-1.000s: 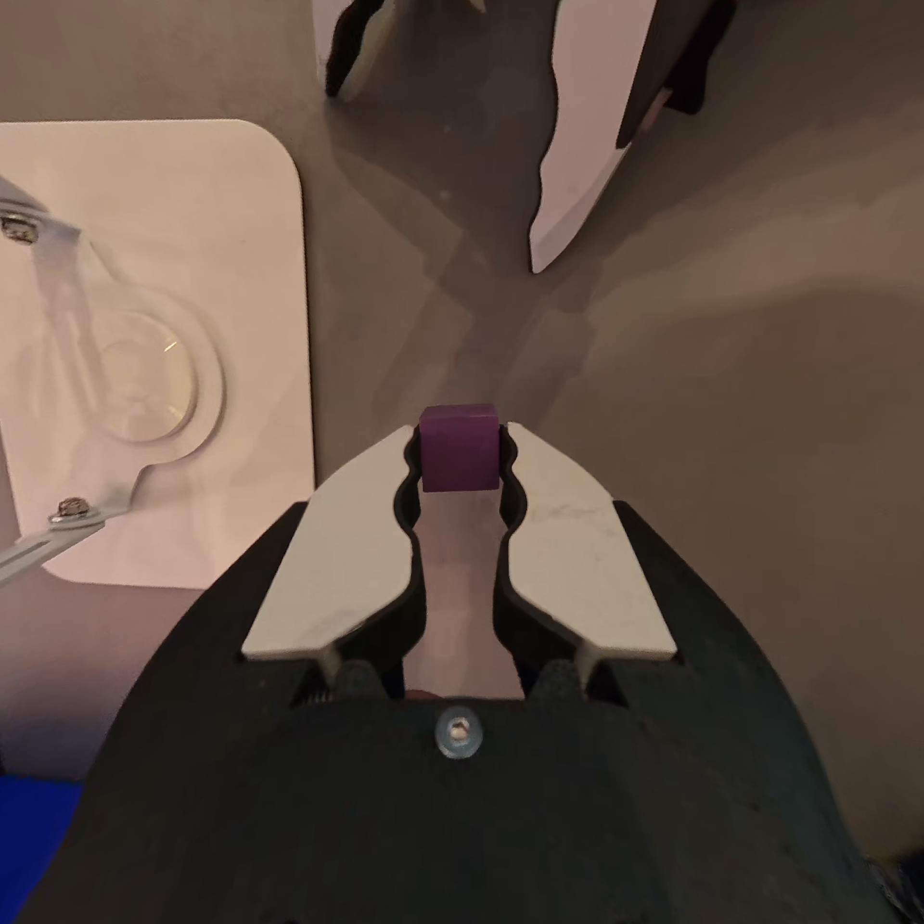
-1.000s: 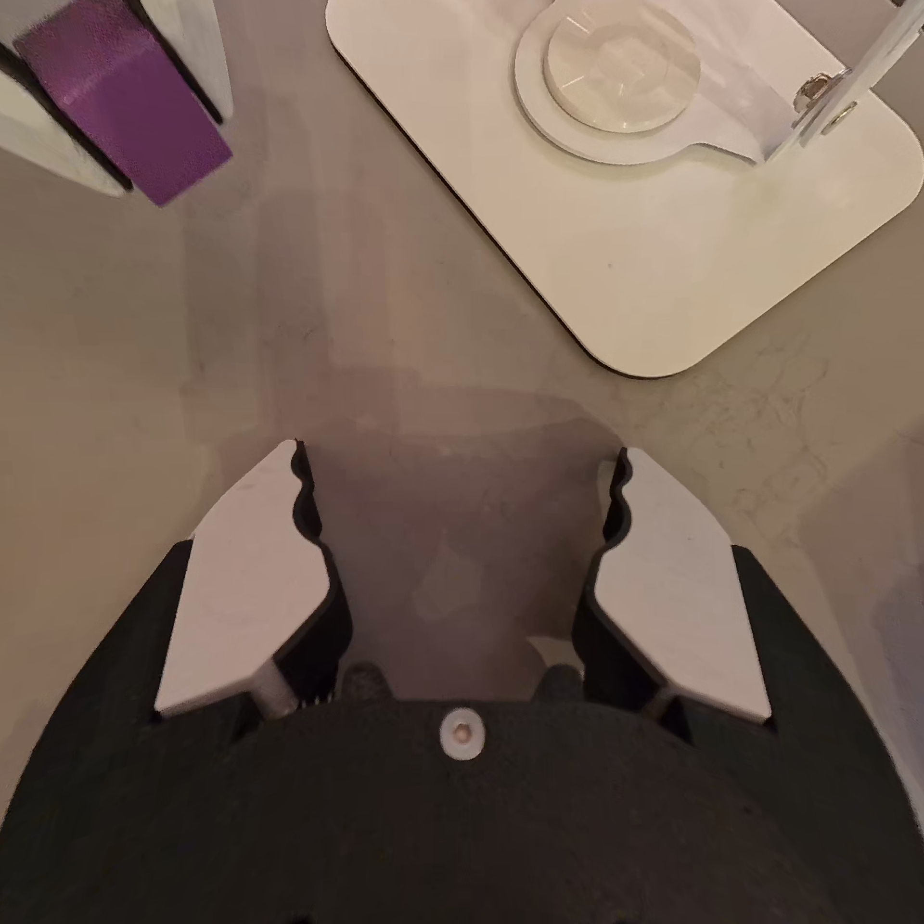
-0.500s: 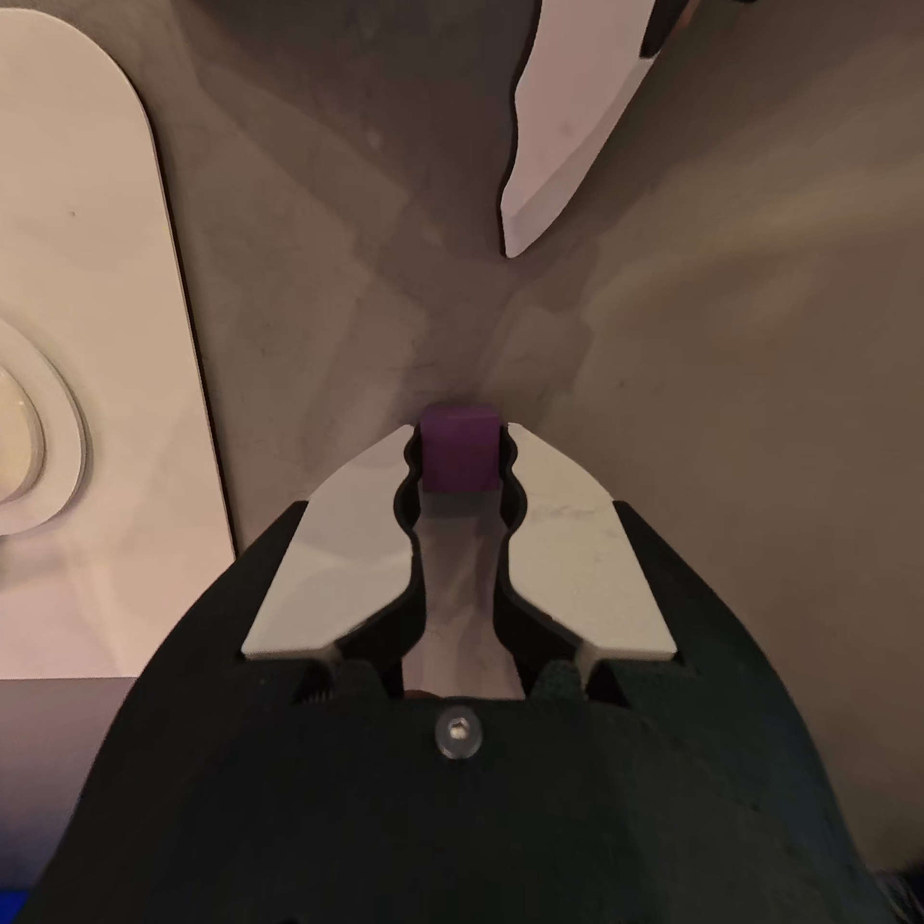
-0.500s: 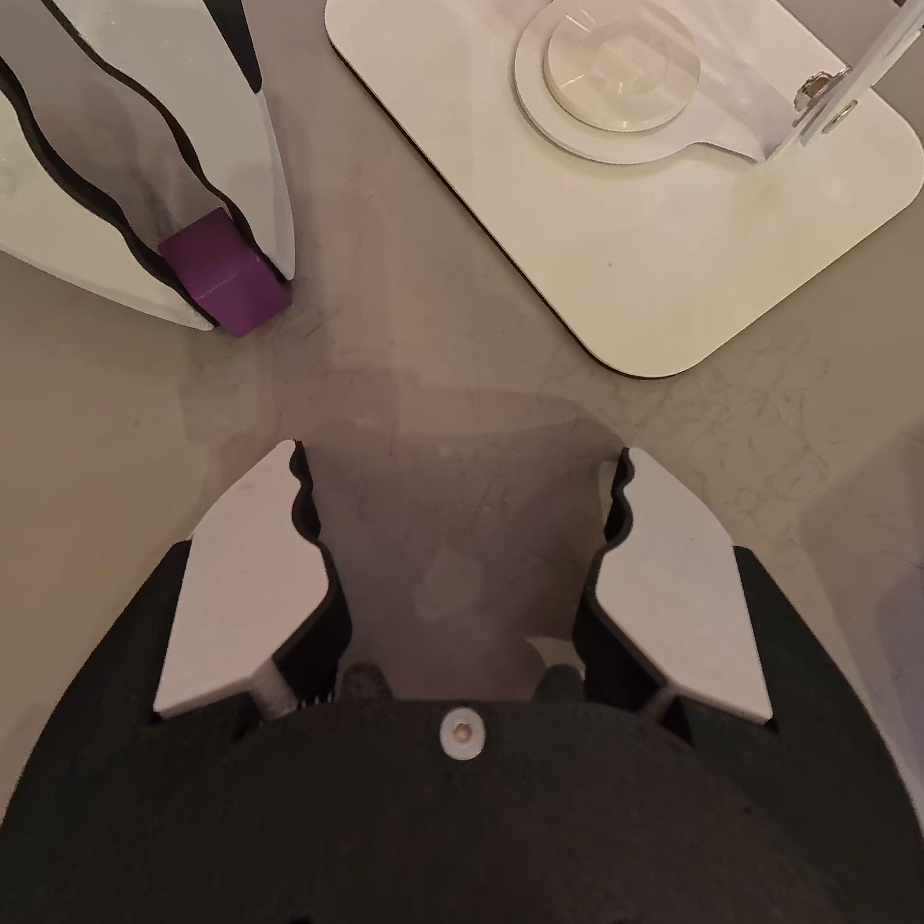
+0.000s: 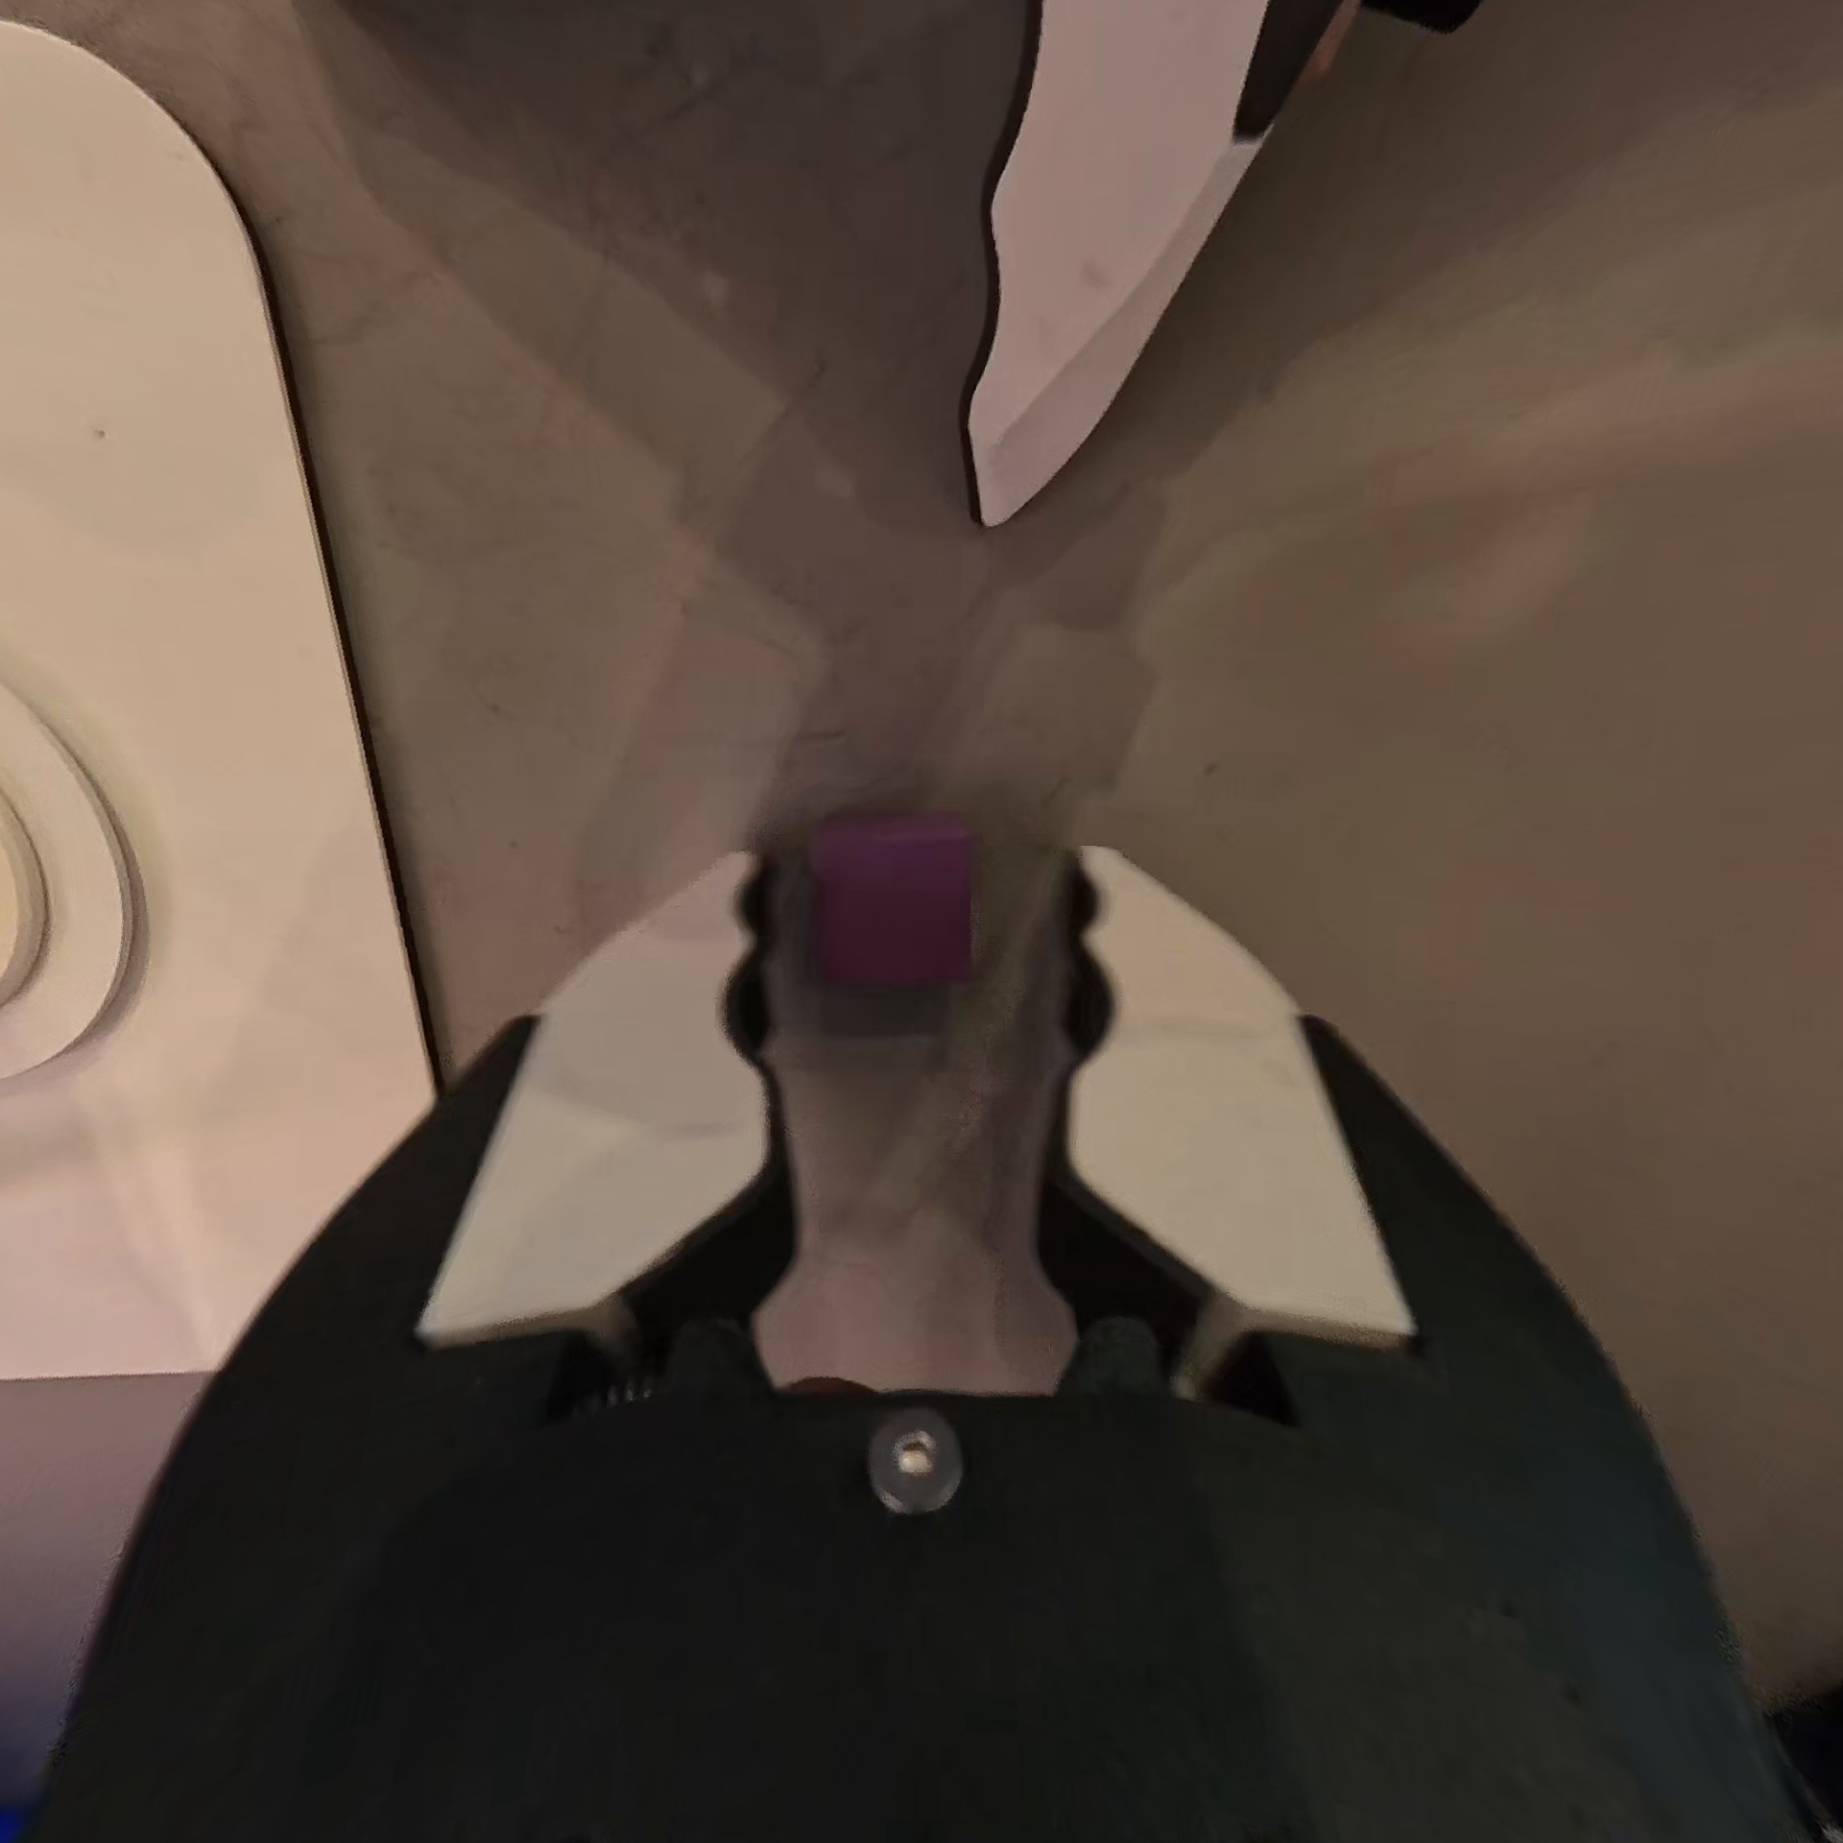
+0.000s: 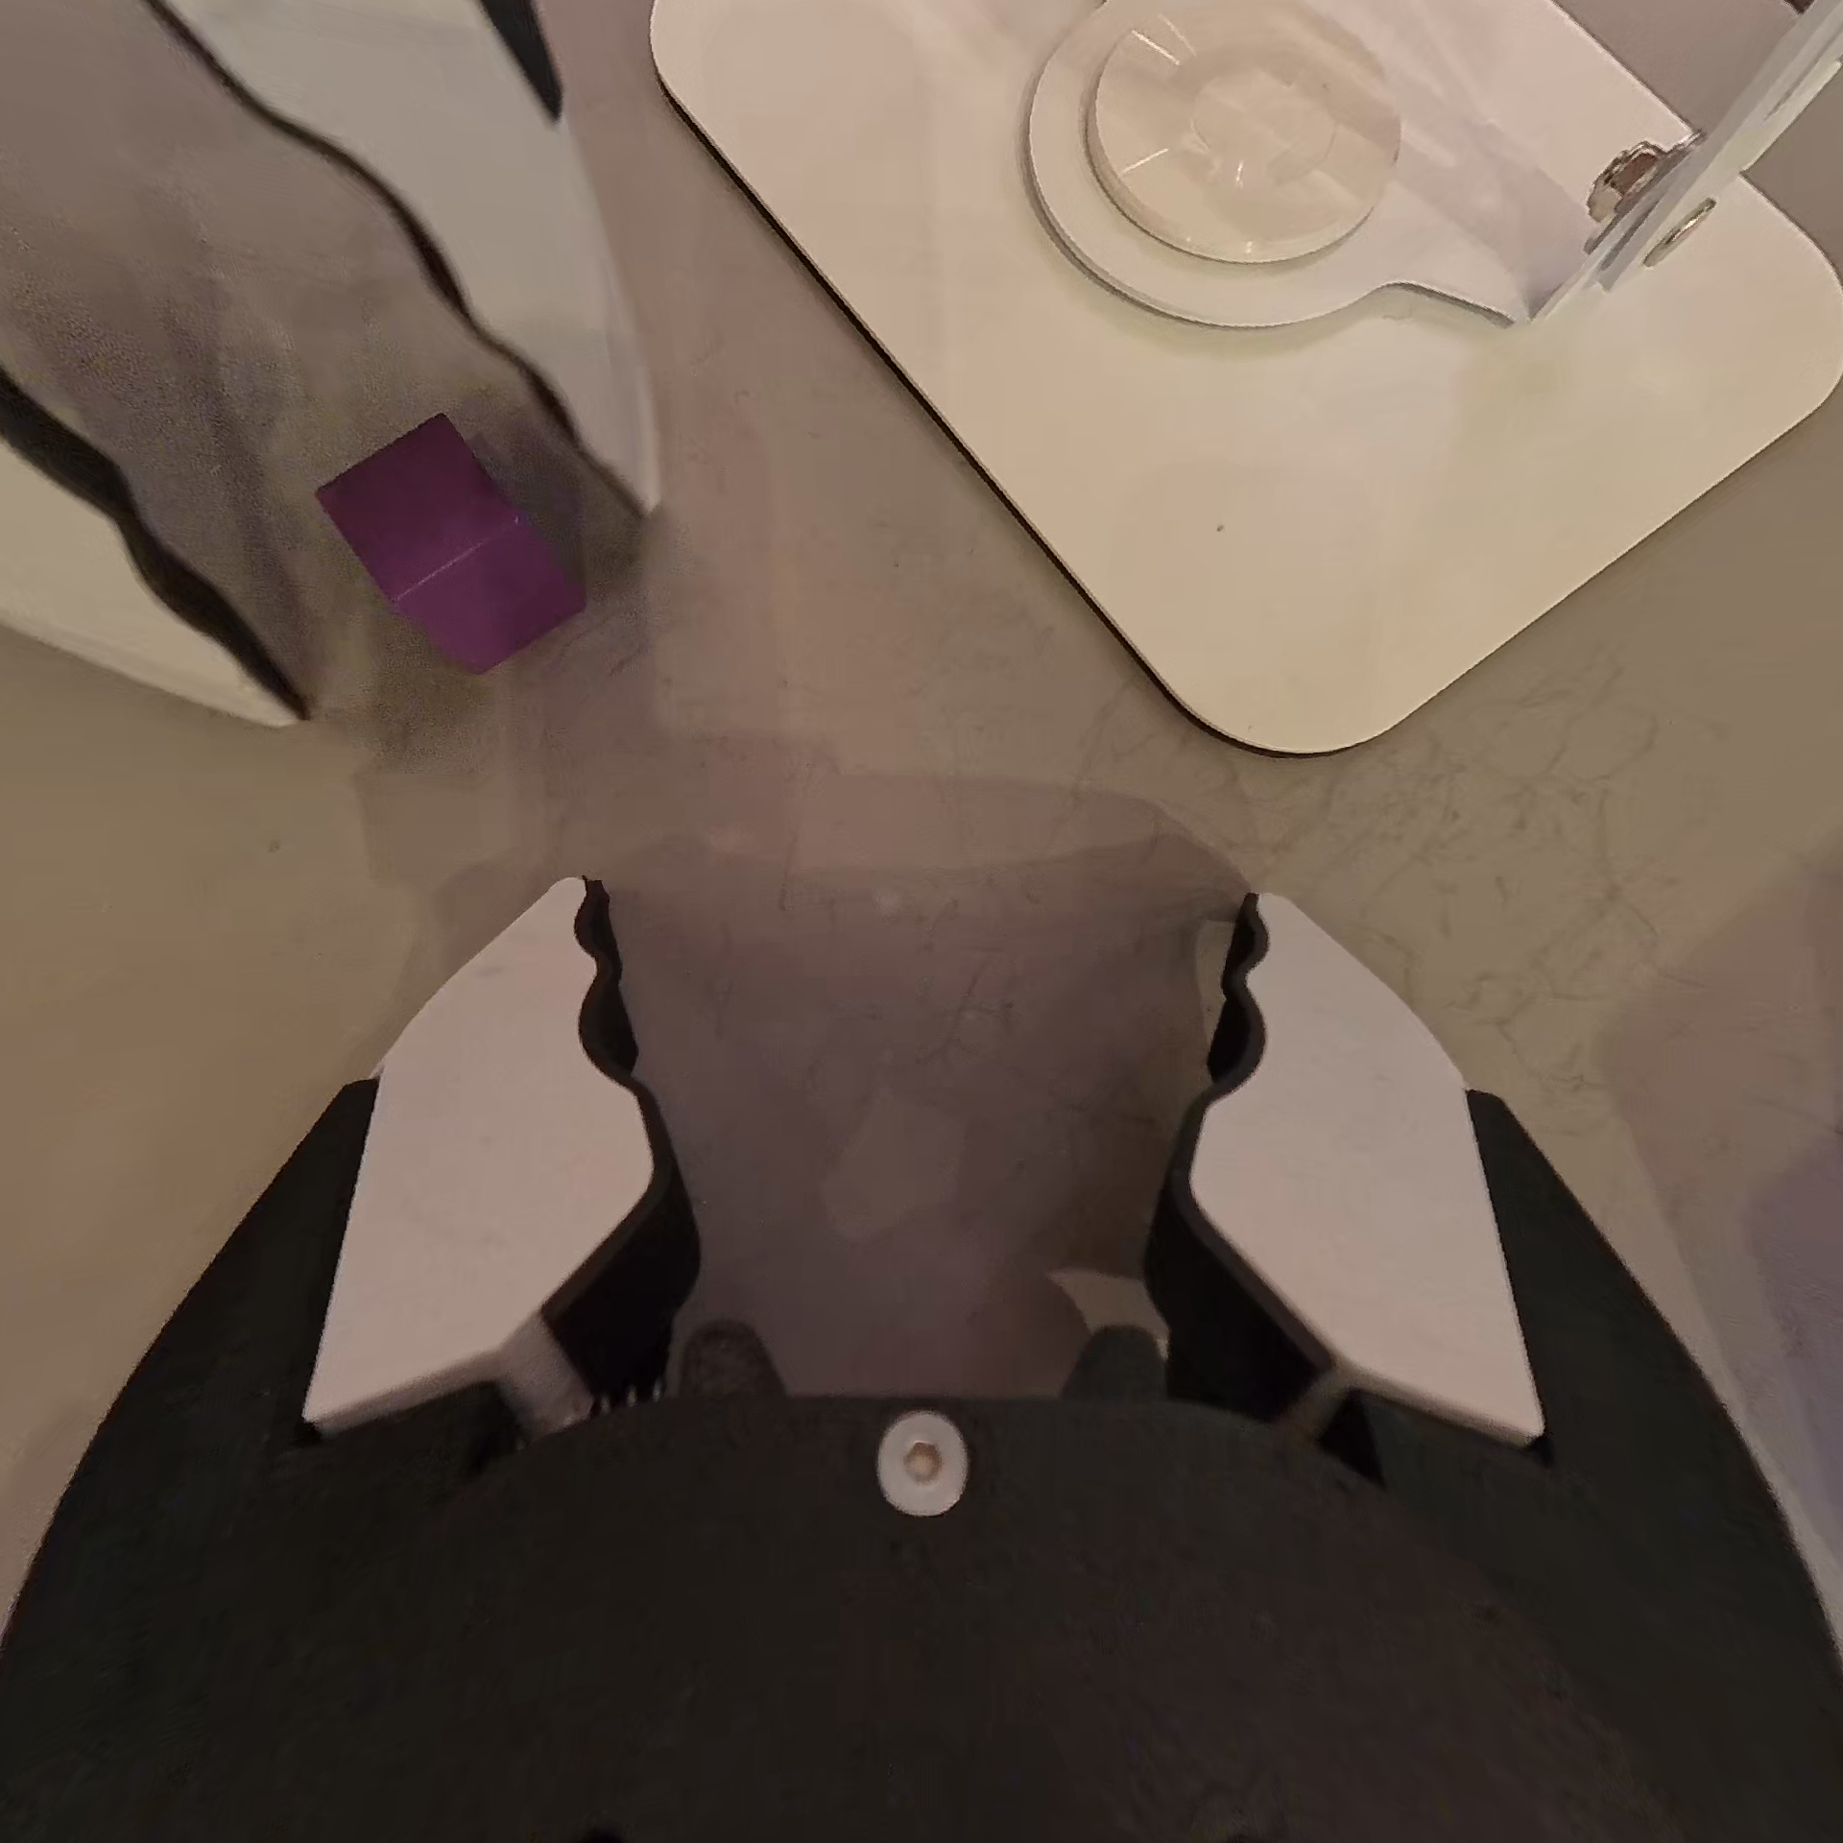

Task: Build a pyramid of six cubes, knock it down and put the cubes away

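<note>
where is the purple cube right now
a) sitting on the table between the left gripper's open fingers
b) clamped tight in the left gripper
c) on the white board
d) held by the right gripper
a: the purple cube sits on the grey table between the left gripper's spread fingers, with a visible gap on each side; the right gripper is open and bare, and the white board carries no cube.

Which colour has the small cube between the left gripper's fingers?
Purple cube; the right wrist view shows it best.
</note>
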Demonstrator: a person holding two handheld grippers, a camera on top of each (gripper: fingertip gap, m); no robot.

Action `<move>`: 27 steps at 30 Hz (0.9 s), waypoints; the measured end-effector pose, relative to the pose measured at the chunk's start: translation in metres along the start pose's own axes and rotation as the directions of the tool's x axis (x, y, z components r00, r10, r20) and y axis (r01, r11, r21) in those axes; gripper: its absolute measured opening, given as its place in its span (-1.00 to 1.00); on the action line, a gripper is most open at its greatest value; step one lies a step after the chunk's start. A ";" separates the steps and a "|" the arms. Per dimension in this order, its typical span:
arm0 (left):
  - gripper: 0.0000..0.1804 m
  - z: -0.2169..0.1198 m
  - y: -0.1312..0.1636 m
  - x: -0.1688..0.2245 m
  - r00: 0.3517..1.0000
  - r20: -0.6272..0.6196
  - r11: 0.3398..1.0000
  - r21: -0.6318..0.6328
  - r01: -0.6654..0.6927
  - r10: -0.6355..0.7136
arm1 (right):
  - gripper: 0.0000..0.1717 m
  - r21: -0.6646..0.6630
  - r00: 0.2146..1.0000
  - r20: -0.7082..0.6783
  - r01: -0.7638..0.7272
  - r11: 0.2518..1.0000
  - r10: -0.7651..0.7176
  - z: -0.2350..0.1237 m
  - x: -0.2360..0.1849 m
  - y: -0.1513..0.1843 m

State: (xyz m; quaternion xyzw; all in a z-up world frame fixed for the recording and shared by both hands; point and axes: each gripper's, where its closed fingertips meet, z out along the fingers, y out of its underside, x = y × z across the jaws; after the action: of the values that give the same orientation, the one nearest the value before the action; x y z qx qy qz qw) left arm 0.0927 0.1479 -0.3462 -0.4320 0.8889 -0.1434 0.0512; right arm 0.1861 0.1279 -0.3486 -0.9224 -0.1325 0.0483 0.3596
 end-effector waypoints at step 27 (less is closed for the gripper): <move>-0.18 -0.193 0.279 -0.205 0.637 0.502 0.792 0.185 0.581 -0.585 | 0.33 0.009 1.000 -0.003 -0.005 1.000 0.005 0.001 0.001 -0.001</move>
State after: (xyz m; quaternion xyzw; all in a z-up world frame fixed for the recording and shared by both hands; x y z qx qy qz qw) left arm -0.0314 0.5121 -0.2521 -0.7171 0.6503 -0.0288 0.2490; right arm 0.1863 0.1293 -0.3482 -0.9212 -0.1293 0.0486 0.3637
